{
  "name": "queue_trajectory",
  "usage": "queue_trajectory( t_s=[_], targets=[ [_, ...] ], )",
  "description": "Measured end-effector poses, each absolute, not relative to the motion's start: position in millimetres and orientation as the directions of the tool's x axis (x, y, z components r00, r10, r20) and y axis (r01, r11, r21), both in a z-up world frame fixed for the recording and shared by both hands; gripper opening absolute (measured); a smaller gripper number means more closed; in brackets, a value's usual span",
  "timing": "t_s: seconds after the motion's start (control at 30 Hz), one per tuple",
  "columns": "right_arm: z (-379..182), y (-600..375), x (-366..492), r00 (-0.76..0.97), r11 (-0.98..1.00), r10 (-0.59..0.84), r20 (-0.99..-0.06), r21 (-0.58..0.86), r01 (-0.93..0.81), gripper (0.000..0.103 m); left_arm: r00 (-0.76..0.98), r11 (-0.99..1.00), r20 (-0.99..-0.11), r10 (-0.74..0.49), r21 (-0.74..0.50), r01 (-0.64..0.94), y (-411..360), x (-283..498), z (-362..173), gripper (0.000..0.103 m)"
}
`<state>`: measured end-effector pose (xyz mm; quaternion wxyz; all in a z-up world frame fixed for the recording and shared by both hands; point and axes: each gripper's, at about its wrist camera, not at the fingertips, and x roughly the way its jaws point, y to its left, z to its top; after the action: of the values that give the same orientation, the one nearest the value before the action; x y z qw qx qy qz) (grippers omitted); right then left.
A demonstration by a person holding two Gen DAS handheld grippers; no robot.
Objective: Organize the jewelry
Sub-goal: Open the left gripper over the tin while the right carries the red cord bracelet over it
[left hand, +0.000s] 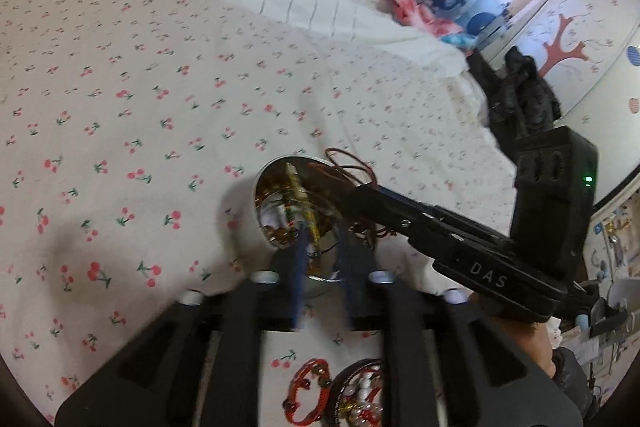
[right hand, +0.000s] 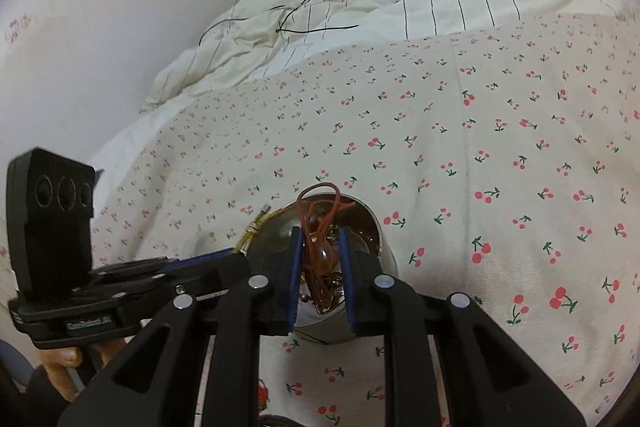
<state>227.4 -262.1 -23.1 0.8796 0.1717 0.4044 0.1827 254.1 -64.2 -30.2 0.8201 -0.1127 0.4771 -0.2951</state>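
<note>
Tools meet over a metal bowl (right hand: 372, 227) on the bed (right hand: 480, 147). The right tool (right hand: 320, 267) is clamped on a brown cord (right hand: 320, 199) with an amber bead, lifting it from the pile in the bowl. The left tool (left hand: 322, 267) has its blue pads apart, with a beaded strand (left hand: 298, 199) lying between them, not pressed. The bowl sits on the cherry sheet and is full of jewelry. A red bracelet (left hand: 308, 391) and a bead ring (left hand: 360, 395) lie near, just under the left tool.

Jewelry (left hand: 296, 203) lies in bowl (left hand: 250, 203) on bedsheet (left hand: 120, 107).
</note>
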Motion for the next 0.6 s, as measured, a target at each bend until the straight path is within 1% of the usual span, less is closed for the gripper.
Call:
queue_trajectory(
  t_s=[0.03,0.07,0.17,0.2,0.37,0.47,0.5,0.57,0.6],
  targets=[
    [-23,-260,227,0.607,0.880,0.453,-0.653,0.438,-0.185,0.019,0.381,0.809,-0.720,-0.580,-0.456,0.371,-63,253,-28,0.043],
    [-23,-259,227,0.606,0.884,0.447,-0.658,0.427,-0.189,0.019,0.394,0.815,-0.718,-0.573,-0.449,0.367,-62,252,-26,0.050],
    [-25,-253,226,0.604,0.898,0.428,-0.672,0.393,-0.199,0.019,0.411,0.842,-0.743,-0.528,-0.397,0.366,-63,250,-19,0.051],
    [-26,-251,227,0.601,0.902,0.422,-0.679,0.383,-0.200,0.019,0.420,0.851,-0.747,-0.515,-0.384,0.359,-61,250,-17,0.053],
    [-29,-239,227,0.593,0.921,0.388,-0.706,0.324,-0.216,0.019,0.438,0.859,-0.742,-0.507,-0.395,0.325,-49,251,-11,0.055],
    [-30,-232,228,0.590,0.932,0.364,-0.721,0.287,-0.223,0.019,0.449,0.867,-0.746,-0.491,-0.371,0.331,-49,248,-7,0.056],
    [-30,-230,228,0.591,0.935,0.355,-0.724,0.276,-0.223,0.020,0.456,0.871,-0.747,-0.483,-0.360,0.334,-49,247,-6,0.058],
    [-31,-227,228,0.591,0.940,0.341,-0.732,0.256,-0.225,0.025,0.477,0.882,-0.748,-0.462,-0.330,0.336,-52,245,-3,0.063],
    [-31,-227,227,0.591,0.944,0.330,-0.736,0.244,-0.223,0.036,0.491,0.888,-0.745,-0.451,-0.315,0.336,-52,244,-1,0.066]
  ],
)
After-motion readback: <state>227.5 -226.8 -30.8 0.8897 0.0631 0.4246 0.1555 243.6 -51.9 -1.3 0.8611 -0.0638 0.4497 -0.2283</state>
